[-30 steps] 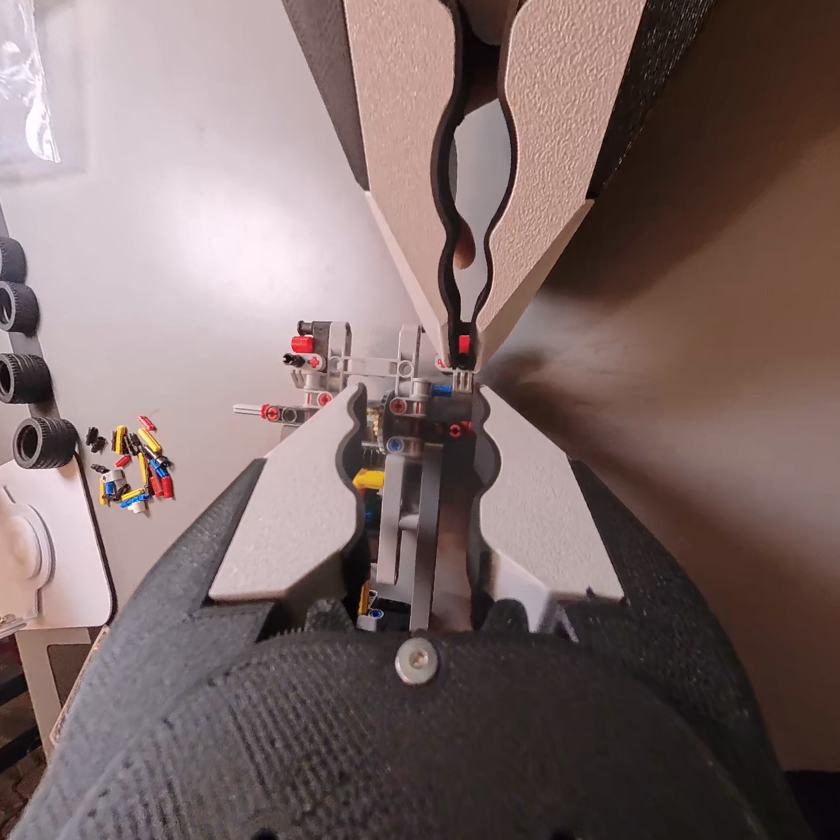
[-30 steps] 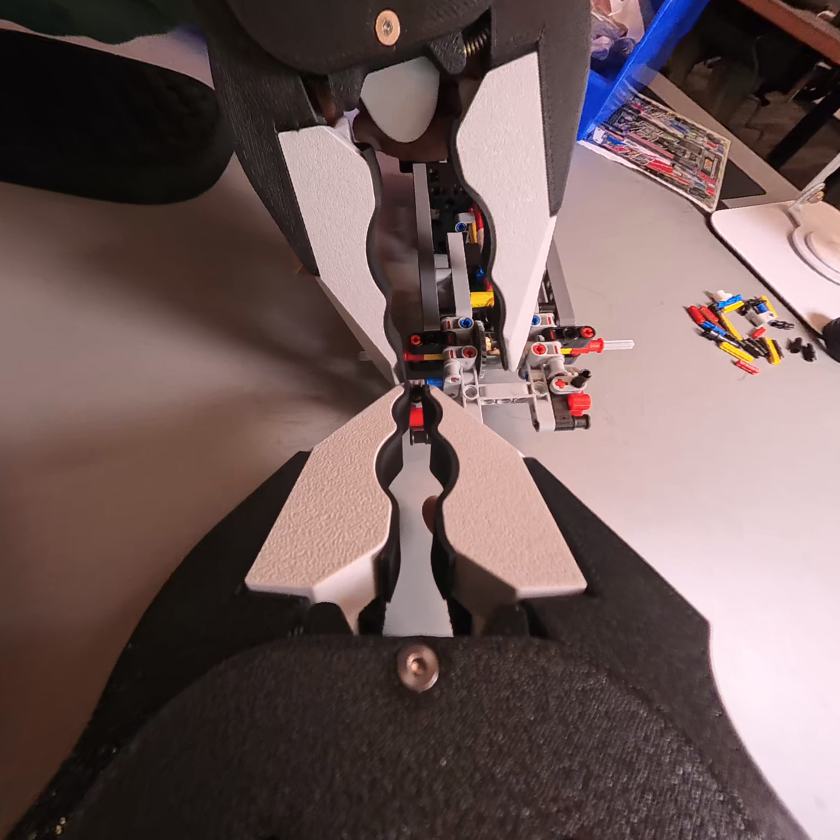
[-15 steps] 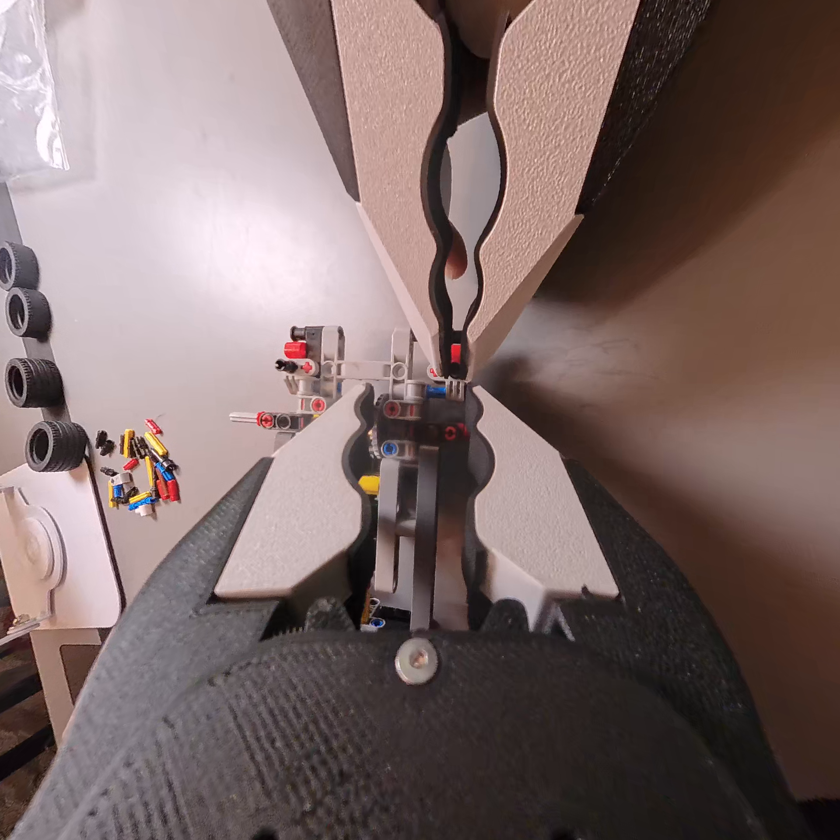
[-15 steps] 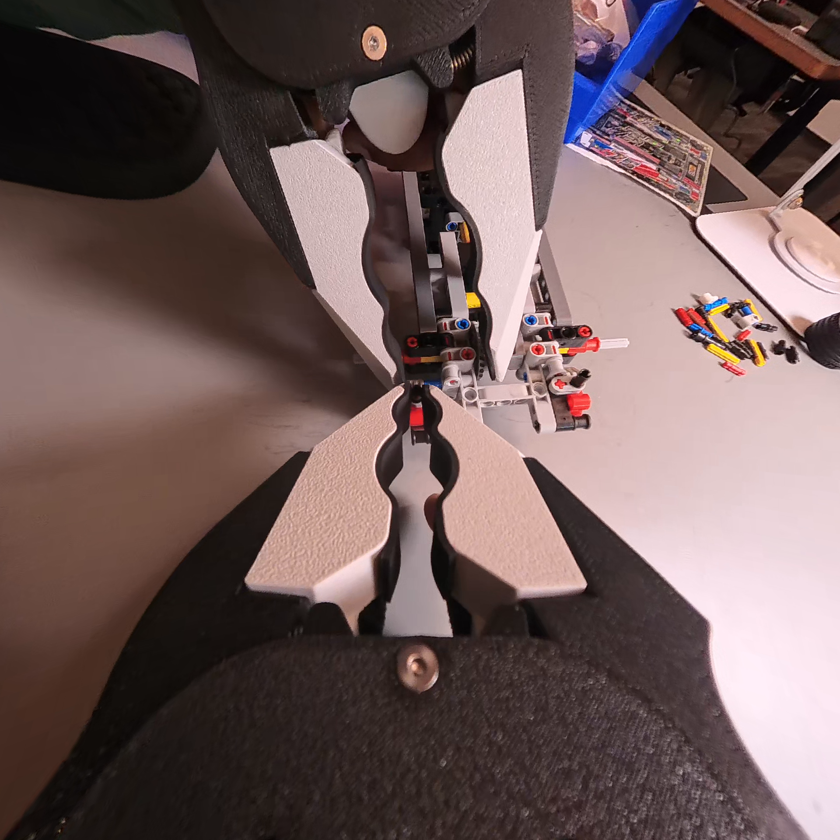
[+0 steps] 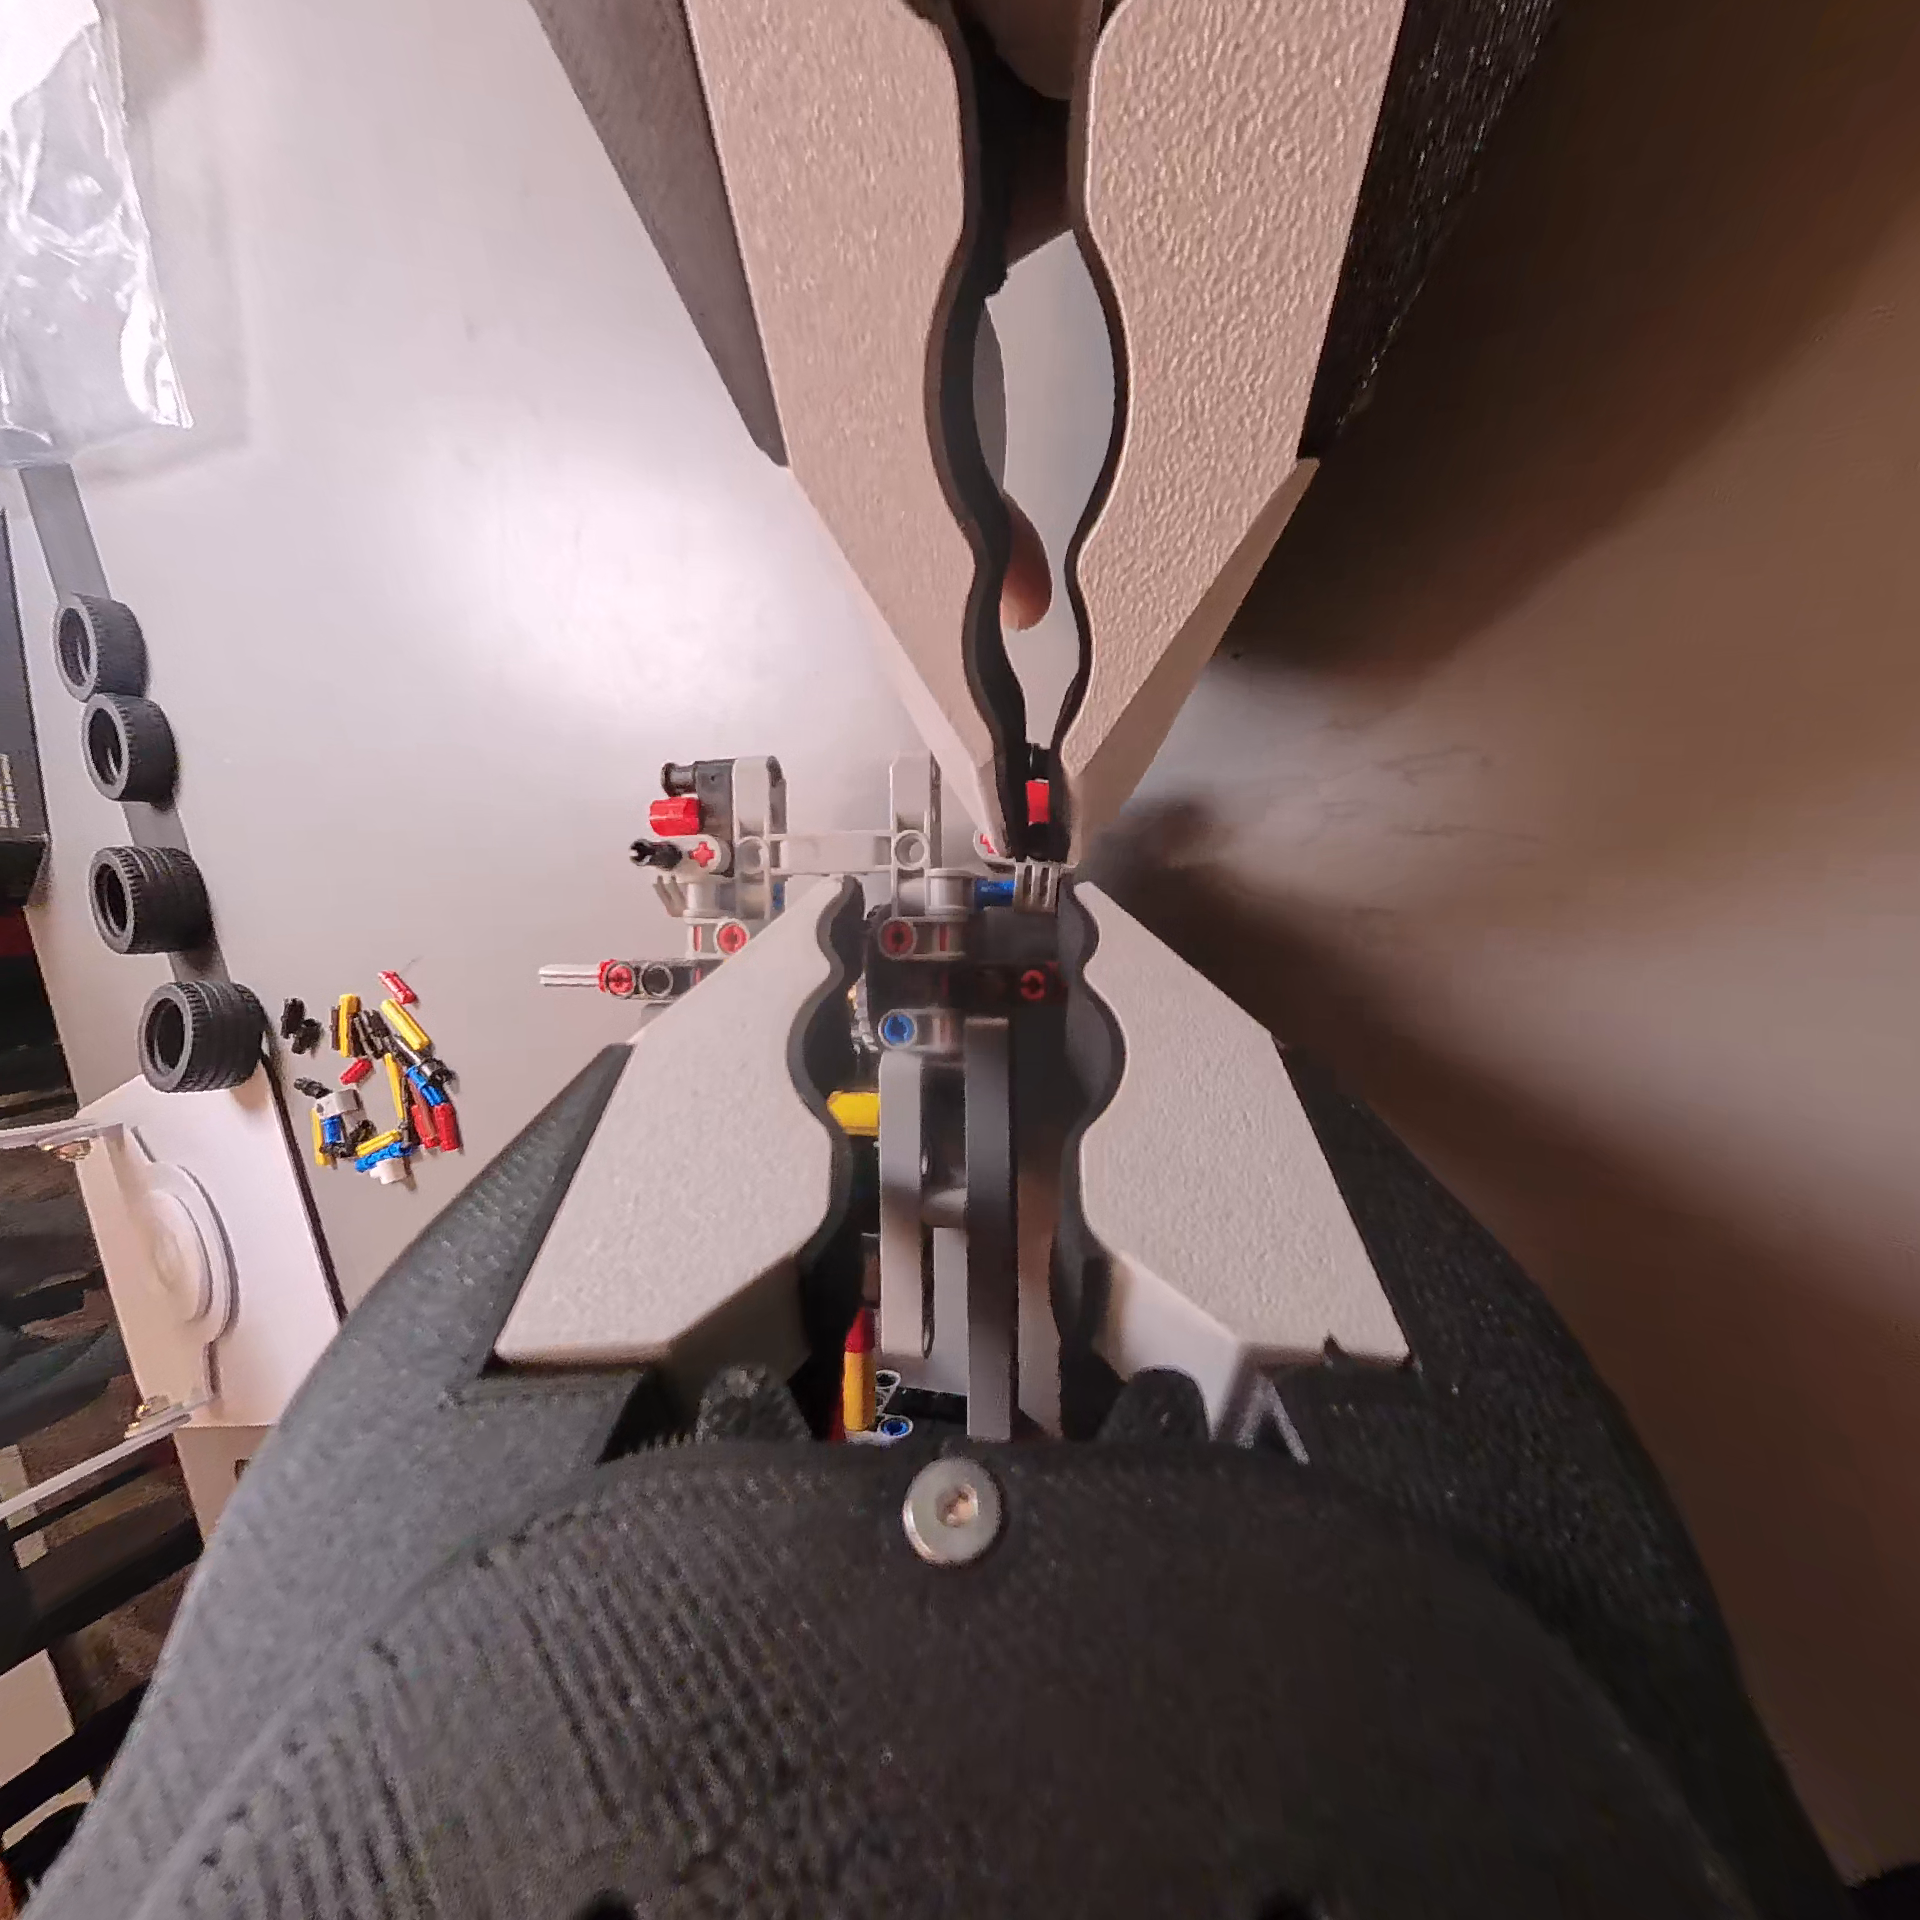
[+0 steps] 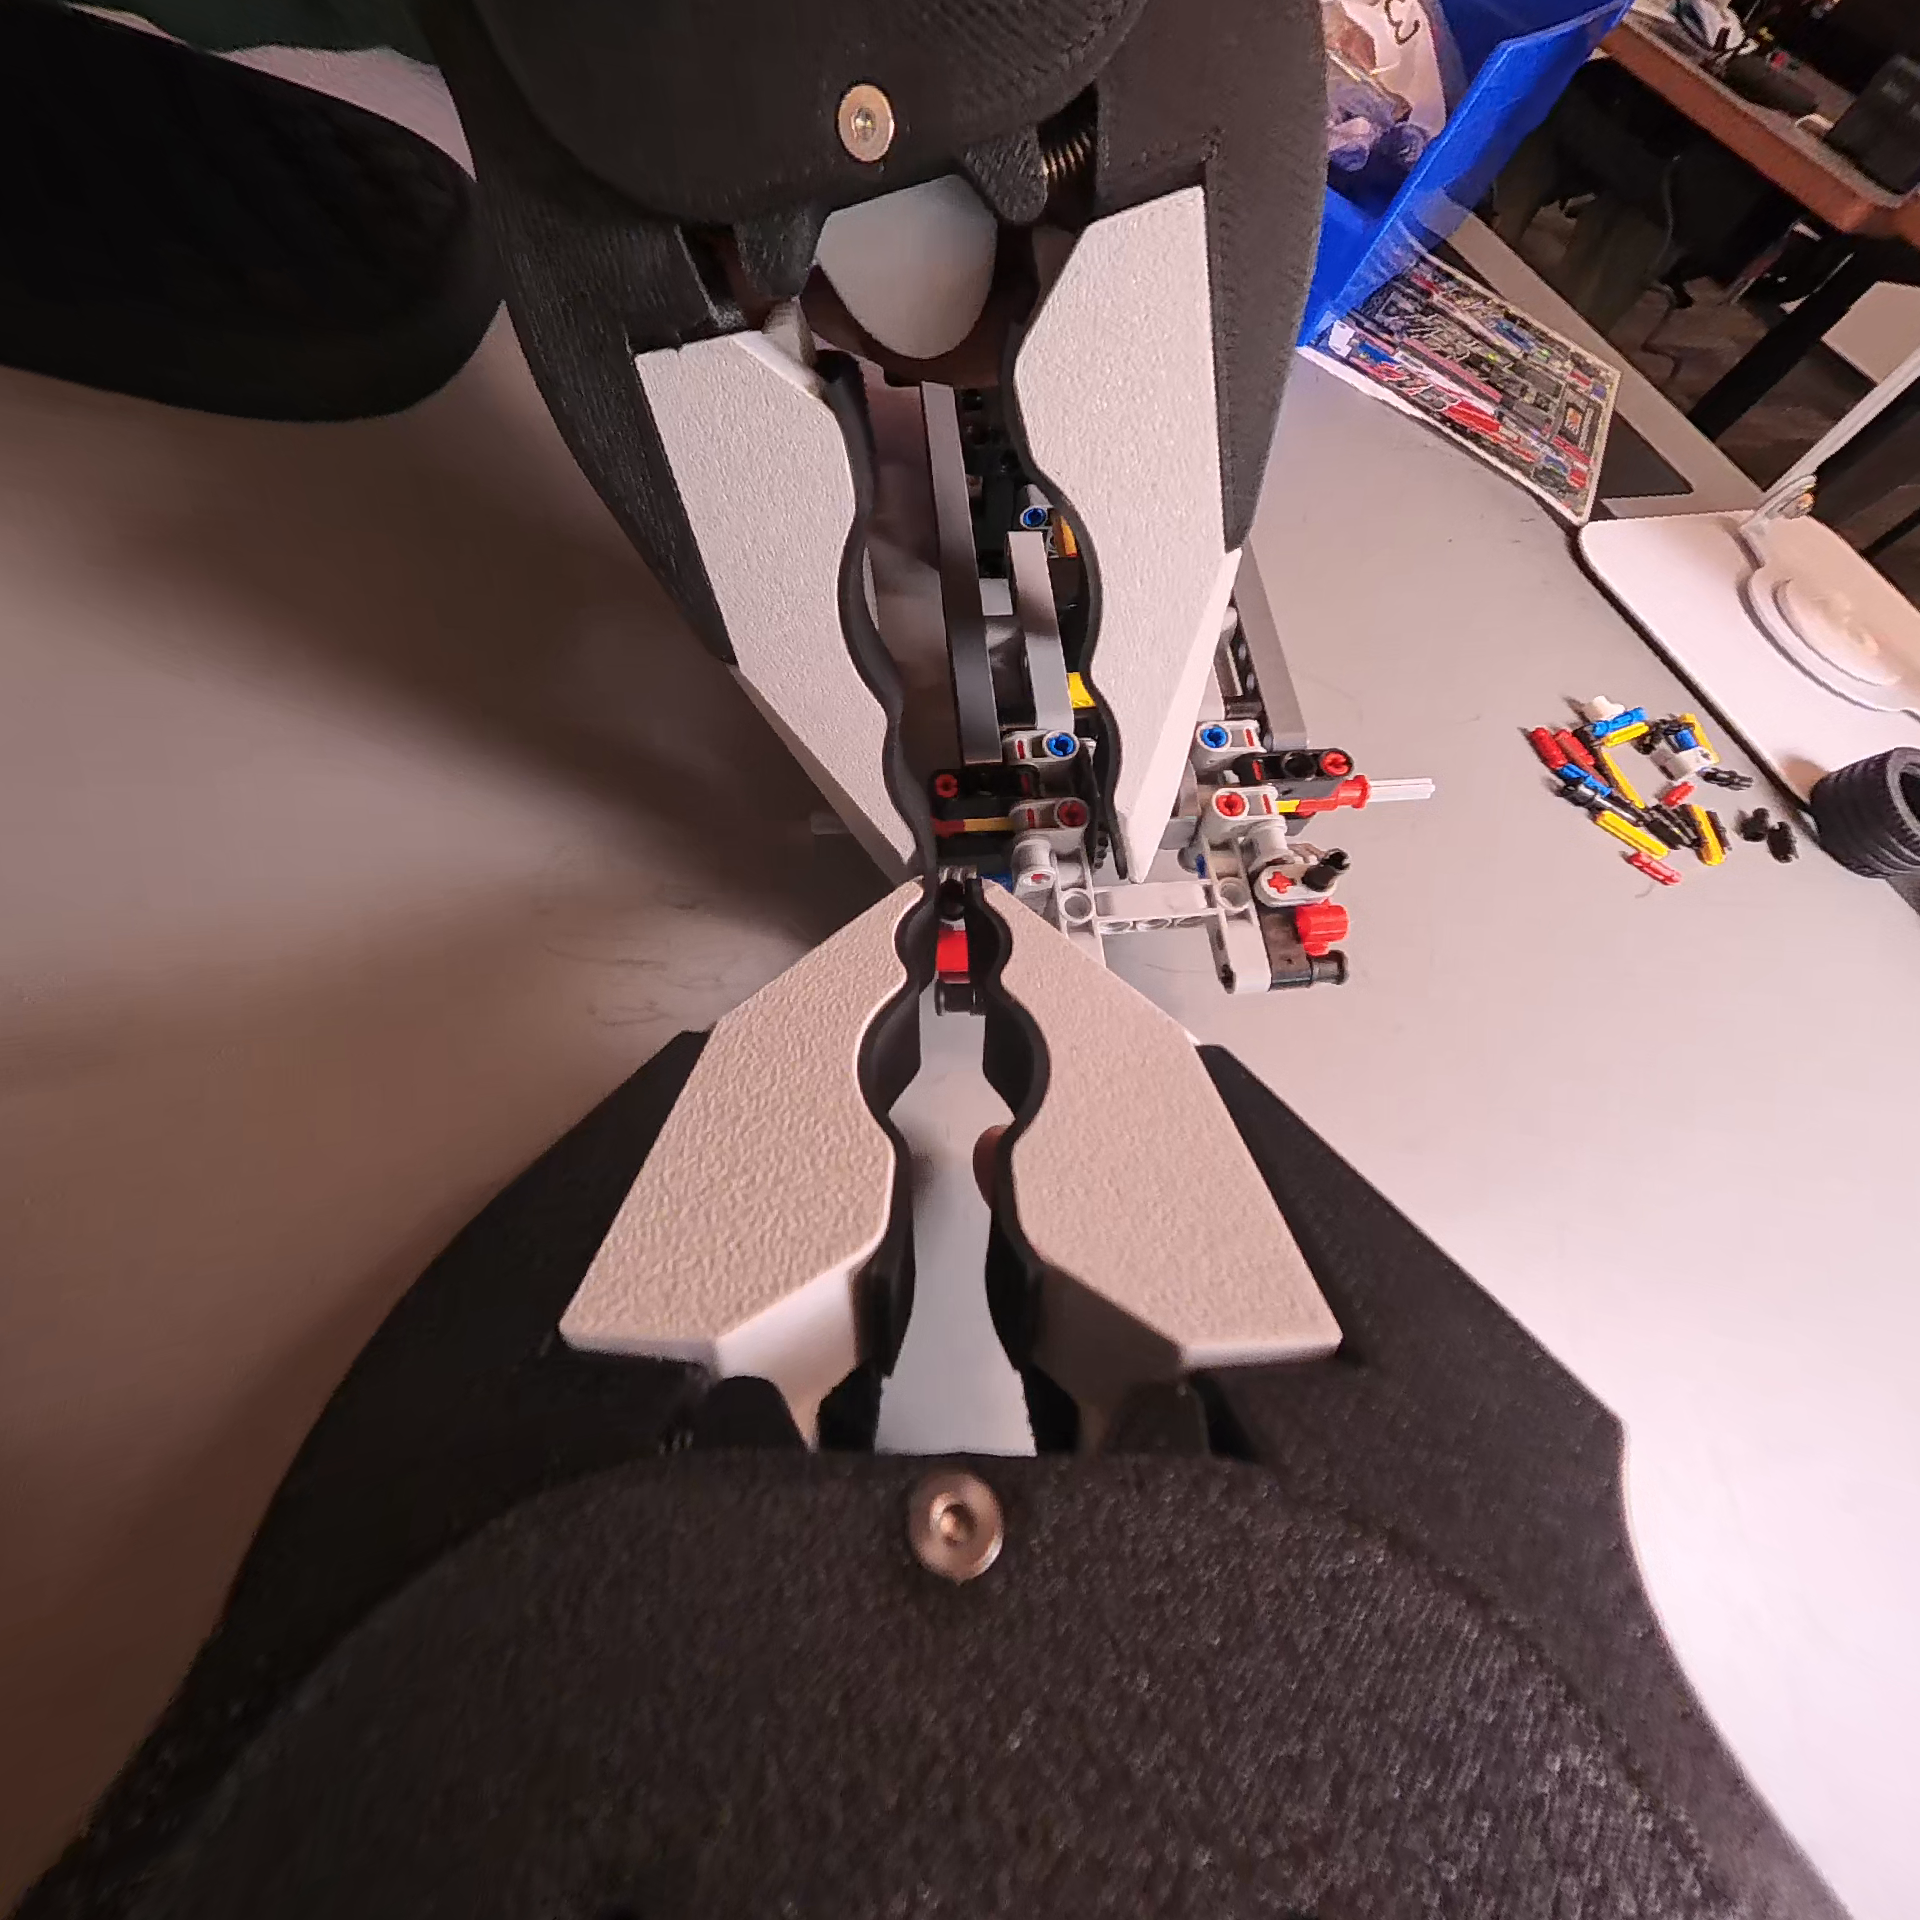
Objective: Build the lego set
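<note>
Clamping the frame (image 5: 966,1091), the left gripper (image 5: 961,935) is matched by the right gripper (image 6: 951,925), closed on a red pin (image 6: 951,948); misalignment could jam it.

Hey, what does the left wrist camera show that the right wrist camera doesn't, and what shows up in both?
Only the left wrist view shows a row of four black rubber tyres and a clear plastic bag. Only the right wrist view shows a blue plastic bin and a colourful printed sheet. Both show the grey lego assembly clamped in the left gripper, the small red lego piece pinched by the right gripper, and the pile of loose coloured pins.
</note>
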The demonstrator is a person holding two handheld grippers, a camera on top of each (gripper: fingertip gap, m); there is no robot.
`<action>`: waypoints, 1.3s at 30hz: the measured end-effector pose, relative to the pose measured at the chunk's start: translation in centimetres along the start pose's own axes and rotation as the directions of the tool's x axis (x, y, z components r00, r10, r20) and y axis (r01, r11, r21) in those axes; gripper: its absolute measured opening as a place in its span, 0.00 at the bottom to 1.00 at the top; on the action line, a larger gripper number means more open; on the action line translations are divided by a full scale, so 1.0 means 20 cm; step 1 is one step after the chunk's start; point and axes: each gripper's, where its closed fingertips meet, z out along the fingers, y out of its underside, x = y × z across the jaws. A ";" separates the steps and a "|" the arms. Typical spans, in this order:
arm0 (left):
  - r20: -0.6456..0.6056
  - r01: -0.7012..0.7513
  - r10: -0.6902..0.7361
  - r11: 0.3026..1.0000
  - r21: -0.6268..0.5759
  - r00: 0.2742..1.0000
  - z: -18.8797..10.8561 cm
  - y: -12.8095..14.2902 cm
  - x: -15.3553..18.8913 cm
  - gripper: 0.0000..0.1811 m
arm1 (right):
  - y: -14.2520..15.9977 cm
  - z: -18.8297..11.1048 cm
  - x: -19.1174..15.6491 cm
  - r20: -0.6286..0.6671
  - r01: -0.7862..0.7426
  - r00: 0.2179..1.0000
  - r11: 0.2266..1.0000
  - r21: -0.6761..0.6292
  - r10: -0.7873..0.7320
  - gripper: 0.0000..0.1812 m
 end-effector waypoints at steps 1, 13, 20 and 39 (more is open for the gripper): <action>0.000 -0.001 0.001 1.000 -0.001 1.000 0.00 0.00 0.00 0.20 | 0.00 0.00 0.00 -0.001 0.003 1.000 1.000 0.000 -0.003 0.01; 0.006 -0.030 0.030 0.999 -0.011 1.000 0.00 0.01 0.00 0.19 | 0.01 0.00 -0.01 0.020 0.045 0.999 0.999 -0.001 -0.045 0.01; -0.029 -0.011 0.010 1.000 -0.015 1.000 -0.01 0.00 0.01 0.19 | -0.01 0.00 -0.01 0.040 0.078 0.996 0.997 0.012 -0.079 0.01; -0.169 0.022 -0.039 0.995 -0.096 0.985 -0.01 0.01 -0.03 0.20 | -0.02 -0.01 0.04 0.092 0.108 0.989 0.992 0.064 -0.114 0.00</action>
